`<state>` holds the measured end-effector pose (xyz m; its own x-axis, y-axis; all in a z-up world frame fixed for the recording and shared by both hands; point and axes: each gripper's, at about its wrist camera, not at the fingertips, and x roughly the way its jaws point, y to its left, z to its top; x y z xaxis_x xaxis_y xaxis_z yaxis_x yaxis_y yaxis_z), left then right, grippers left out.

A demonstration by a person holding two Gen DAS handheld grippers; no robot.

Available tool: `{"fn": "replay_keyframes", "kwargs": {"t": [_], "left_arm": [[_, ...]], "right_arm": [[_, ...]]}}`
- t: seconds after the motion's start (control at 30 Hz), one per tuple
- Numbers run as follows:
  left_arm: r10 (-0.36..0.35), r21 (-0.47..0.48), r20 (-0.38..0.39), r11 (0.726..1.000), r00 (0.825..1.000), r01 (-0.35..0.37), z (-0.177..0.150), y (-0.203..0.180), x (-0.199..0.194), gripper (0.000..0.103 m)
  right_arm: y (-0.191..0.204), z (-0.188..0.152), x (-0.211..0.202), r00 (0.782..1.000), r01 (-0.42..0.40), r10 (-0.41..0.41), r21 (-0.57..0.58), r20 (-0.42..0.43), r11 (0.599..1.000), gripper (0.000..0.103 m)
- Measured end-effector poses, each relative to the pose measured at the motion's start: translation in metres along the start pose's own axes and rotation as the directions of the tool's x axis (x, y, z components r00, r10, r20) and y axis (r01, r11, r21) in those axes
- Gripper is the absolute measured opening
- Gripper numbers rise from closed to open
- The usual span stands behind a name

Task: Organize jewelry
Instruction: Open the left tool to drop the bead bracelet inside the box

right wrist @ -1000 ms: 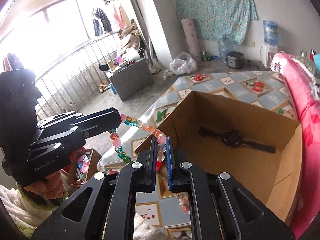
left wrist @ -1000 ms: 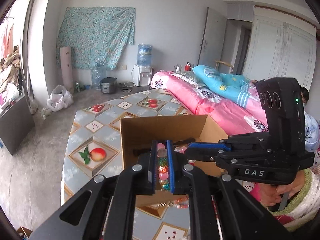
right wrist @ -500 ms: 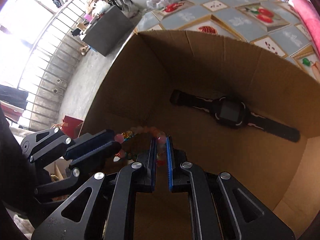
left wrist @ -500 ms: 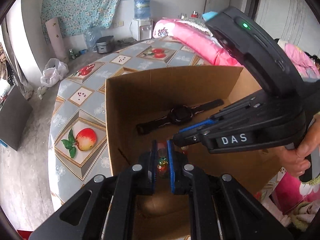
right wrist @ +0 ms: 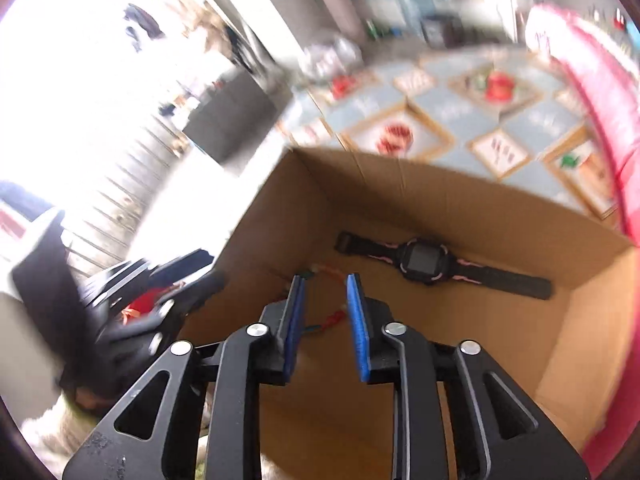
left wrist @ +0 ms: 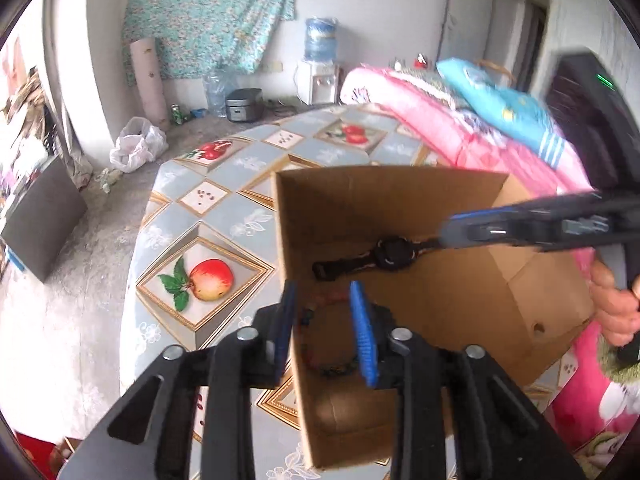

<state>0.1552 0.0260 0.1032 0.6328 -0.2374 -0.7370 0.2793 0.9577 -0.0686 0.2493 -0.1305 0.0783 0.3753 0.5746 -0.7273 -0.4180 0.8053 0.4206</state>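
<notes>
left wrist – hand | right wrist – watch face

A round table covered in a grey-blue cloth printed with framed fruit pictures (an apple nearest the camera) carries an open cardboard box standing upright near its edge, beside a pink-covered bed.

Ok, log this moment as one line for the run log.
left tongs: opening, nothing gripped | right tongs: opening, nothing gripped | bead bracelet: on box floor | watch: in cardboard box
</notes>
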Motion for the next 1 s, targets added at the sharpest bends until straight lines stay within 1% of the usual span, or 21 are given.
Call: {"fn": "replay_keyframes", "kwargs": {"t": [0.07,0.13,0.2,0.27,0.3,0.4,0.43,0.5,0.6,0.67,0.7,0.73,0.83,0.9,0.97,1.0], "left_arm": [[0.000,-0.052,0.021,0.999,1.000,0.001,-0.008,0.011,-0.010,0.039],[-0.011,-0.096,0.037,0.995,0.999,0.015,-0.018,0.018,-0.019,0.040],[-0.043,-0.118,0.067,0.992,0.997,0.051,-0.034,0.021,-0.030,0.042],[-0.050,-0.136,0.080,0.989,0.996,0.060,-0.048,0.024,-0.036,0.044],[-0.053,-0.153,0.083,0.986,0.995,0.065,-0.055,0.025,-0.038,0.044],[-0.080,-0.206,0.113,0.973,0.990,0.102,-0.077,0.028,-0.048,0.044],[-0.082,-0.215,0.123,0.971,0.989,0.107,-0.083,0.027,-0.049,0.044],[-0.082,-0.222,0.143,0.968,0.986,0.113,-0.097,0.025,-0.054,0.044],[-0.062,-0.195,0.146,0.977,0.987,0.090,-0.111,0.016,-0.058,0.044],[-0.073,-0.159,0.145,0.983,0.987,0.096,-0.122,0.006,-0.059,0.044],[-0.087,-0.152,0.138,0.983,0.987,0.108,-0.125,0.002,-0.058,0.044],[-0.115,-0.145,0.126,0.980,0.985,0.133,-0.129,-0.004,-0.055,0.044],[-0.167,-0.107,0.082,0.979,0.983,0.176,-0.141,-0.025,-0.043,0.044],[-0.198,-0.048,0.047,0.979,0.979,0.200,-0.148,-0.046,-0.035,0.044],[-0.246,0.018,0.017,0.969,0.969,0.246,-0.150,-0.068,-0.024,0.044],[-0.256,0.041,0.004,0.966,0.967,0.255,-0.151,-0.076,-0.020,0.044]], "right_arm": [[0.006,-0.021,-0.028,0.998,-0.057,0.058,-0.027,0.039,0.998,0.030],[0.011,-0.048,-0.043,0.993,-0.109,0.111,-0.050,0.047,0.993,0.031],[0.011,-0.071,-0.050,0.991,-0.127,0.129,-0.054,0.038,0.990,0.031],[0.010,-0.099,-0.048,0.990,-0.138,0.138,-0.037,0.016,0.990,0.031],[0.006,-0.114,-0.045,0.991,-0.134,0.134,-0.015,0.003,0.991,0.031],[-0.005,-0.137,-0.028,0.994,-0.100,0.103,0.081,-0.035,0.992,0.031],[-0.007,-0.142,-0.027,0.995,-0.089,0.094,0.104,-0.041,0.991,0.032],[-0.019,-0.148,-0.013,0.998,-0.043,0.050,0.141,-0.046,0.989,0.032],[-0.022,-0.150,-0.009,0.999,-0.008,0.015,0.157,-0.045,0.988,0.032],[-0.020,-0.151,-0.012,0.999,0.033,-0.029,0.140,-0.029,0.990,0.032],[-0.020,-0.150,-0.013,0.998,0.058,-0.057,0.130,-0.013,0.990,0.032],[-0.021,-0.150,-0.018,0.998,0.069,-0.070,0.130,-0.002,0.989,0.030],[-0.026,-0.154,-0.021,0.999,0.046,-0.047,0.159,0.004,0.986,0.028],[-0.026,-0.156,-0.022,0.999,0.046,-0.049,0.160,0.011,0.986,0.028],[-0.027,-0.157,-0.023,0.998,0.048,-0.054,0.165,0.026,0.985,0.027],[-0.028,-0.156,-0.023,0.998,0.049,-0.055,0.170,0.034,0.984,0.028]]}}
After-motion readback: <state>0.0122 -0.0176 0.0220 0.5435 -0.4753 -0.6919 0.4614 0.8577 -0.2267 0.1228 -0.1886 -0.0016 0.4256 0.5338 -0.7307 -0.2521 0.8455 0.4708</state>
